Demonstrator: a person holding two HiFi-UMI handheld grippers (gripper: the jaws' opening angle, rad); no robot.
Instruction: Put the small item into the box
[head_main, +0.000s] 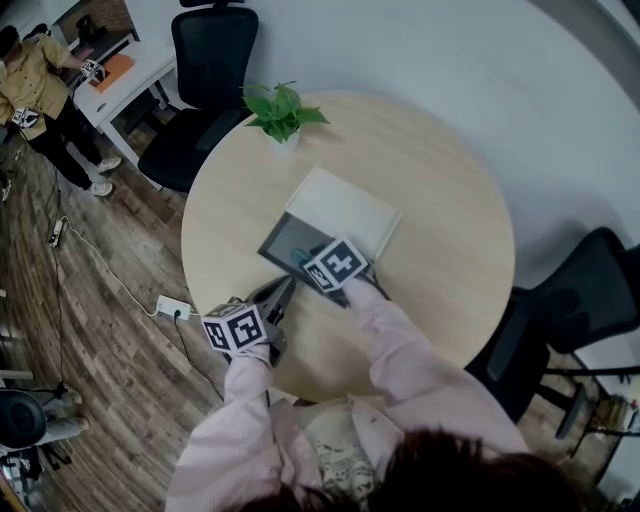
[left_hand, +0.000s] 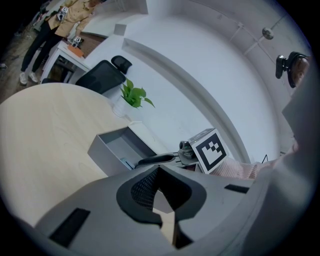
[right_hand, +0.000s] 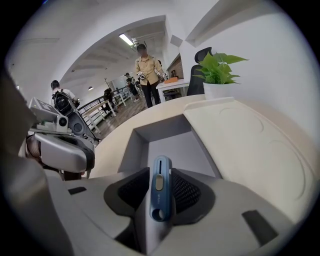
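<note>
Right gripper view: blue slider item (right_hand: 160, 200) is gripped by right tongs (right_hand: 161, 170) for release into grey box (right_hand: 131, 150) at twelve o'clock; left tongs (left_hand: 159, 170) are closed, empty.

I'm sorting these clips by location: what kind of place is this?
Probably an office or meeting area: a round wooden table with a black office chair pulled up to it, a potted plant, and a white desk nearby.
</note>
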